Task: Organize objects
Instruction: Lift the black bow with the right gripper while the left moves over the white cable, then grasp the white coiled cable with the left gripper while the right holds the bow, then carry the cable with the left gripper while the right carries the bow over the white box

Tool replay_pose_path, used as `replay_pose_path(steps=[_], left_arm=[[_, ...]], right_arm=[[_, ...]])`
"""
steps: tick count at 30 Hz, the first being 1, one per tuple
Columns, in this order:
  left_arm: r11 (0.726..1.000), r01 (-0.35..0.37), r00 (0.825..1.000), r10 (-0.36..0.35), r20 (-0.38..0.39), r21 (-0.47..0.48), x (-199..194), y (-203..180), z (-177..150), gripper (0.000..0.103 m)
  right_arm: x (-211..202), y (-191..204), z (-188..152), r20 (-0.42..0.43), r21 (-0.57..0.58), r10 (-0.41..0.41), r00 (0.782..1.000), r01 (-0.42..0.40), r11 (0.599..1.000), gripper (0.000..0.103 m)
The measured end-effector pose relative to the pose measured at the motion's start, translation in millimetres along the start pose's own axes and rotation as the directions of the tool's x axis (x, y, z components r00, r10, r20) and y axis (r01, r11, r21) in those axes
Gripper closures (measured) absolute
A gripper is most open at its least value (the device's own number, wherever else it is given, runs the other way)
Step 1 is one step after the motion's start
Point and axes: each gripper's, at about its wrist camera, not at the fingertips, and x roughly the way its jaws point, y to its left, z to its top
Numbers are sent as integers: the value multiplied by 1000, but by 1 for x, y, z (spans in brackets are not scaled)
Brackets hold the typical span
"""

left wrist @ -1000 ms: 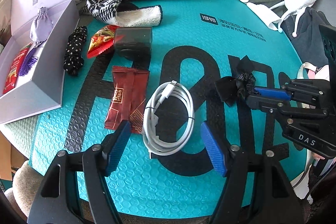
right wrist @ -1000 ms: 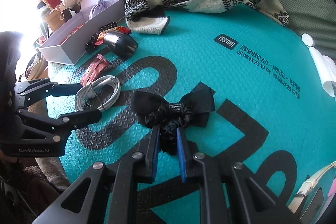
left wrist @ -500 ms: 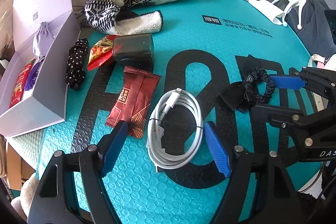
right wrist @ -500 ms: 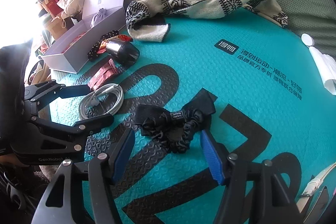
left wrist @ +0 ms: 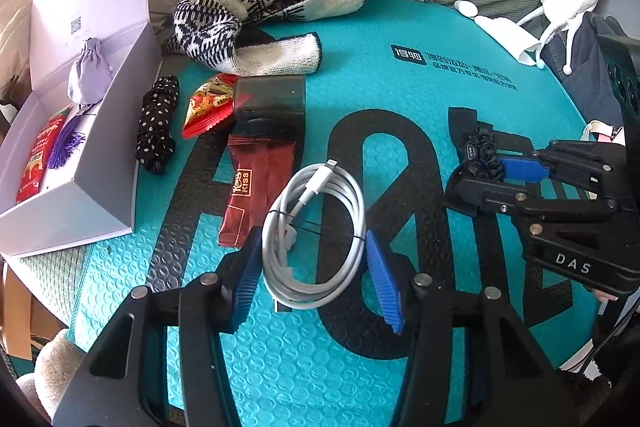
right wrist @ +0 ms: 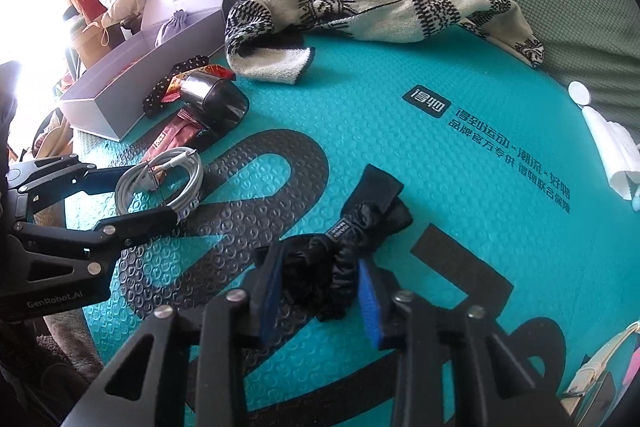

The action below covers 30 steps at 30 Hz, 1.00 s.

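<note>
A: Left to right, then. The open lilac box (left wrist: 86, 163) sits at the far left with a drawstring pouch (left wrist: 89, 71) and a red packet (left wrist: 38, 157) already in it. Just beside it on the teal bubble mailer (left wrist: 400, 39) lie the polka-dot scrunchie (left wrist: 157, 125), a red snack packet (left wrist: 208, 105), a dark cup (left wrist: 270, 103) on its side and a maroon sachet (left wrist: 250, 193).

B: And the 2 tools?

A: The left hand-held gripper (left wrist: 316, 273) was spread wide around the coiled white charging cable (left wrist: 314, 233) half a second ago; now its jaws are closing, the blue pads nearly at the coil's sides but not clearly pressing yet.

B: The right one?

A: The right hand-held gripper (right wrist: 320, 293) had let go and opened around the black bow scrunchie (right wrist: 352, 235); now it is closing again, and the pads already squeeze the gathered fabric.

B: So what does that mean for the tidying?

A: I'd judge both pickups are starting at once. The cable and bow lie on the mailer, well apart from the box, so carrying them over remains.
</note>
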Motion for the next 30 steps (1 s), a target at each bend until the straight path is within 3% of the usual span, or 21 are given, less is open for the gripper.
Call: replay_pose_path(steps=[8, 19, 30], left_arm=[[1000, 10, 1000, -9, 19, -9, -9, 3, 2, 54], [998, 6, 999, -3, 48, -60, -27, 19, 3, 54], [991, -59, 994, 70, 89, -120, -65, 40, -7, 54]], right_arm=[[-5, -2, -1, 4, 20, -5, 1000, 5, 1000, 90], [-23, 9, 7, 31, 6, 8, 999, -8, 1000, 90], [-33, 43, 22, 69, -85, 85, 994, -79, 993, 90]])
